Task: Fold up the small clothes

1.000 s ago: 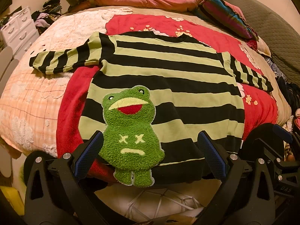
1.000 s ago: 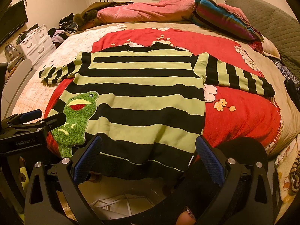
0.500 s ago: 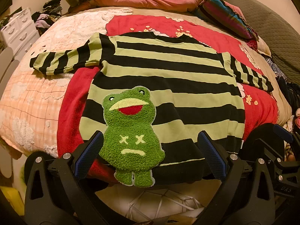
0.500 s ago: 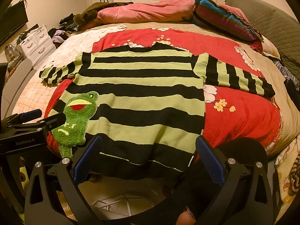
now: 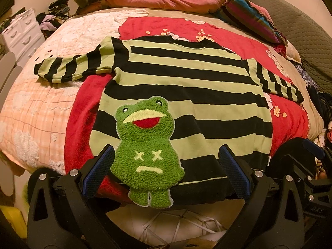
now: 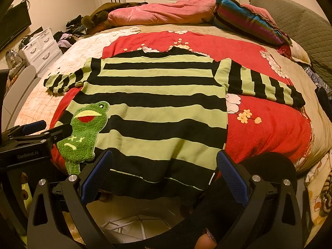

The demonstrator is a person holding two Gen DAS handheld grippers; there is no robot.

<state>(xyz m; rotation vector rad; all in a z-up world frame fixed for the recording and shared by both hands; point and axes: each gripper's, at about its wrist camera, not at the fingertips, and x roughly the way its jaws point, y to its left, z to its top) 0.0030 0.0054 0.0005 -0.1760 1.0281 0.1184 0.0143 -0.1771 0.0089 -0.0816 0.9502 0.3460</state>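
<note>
Over the bed's near edge, the striped sweater (image 6: 153, 112) lies flat, sleeves out, ready for folding. Both claws, left gripper (image 5: 166, 172) and right gripper (image 6: 164, 174), hang spread wide at its hem, gripping nothing.

Sweater spread flat on the bed

The sweater (image 6: 153, 112) fills mid-frame on a blanket (image 6: 265, 128) over the bed (image 6: 37, 103), sleeves out left and right; its frog patch (image 6: 83, 130) sits lower left, pillows (image 6: 166, 12) lie along the top, drawers (image 6: 41, 45) upper left.

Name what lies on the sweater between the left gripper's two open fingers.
The fuzzy frog patch on the striped sweater, seen in the left wrist view.
</note>
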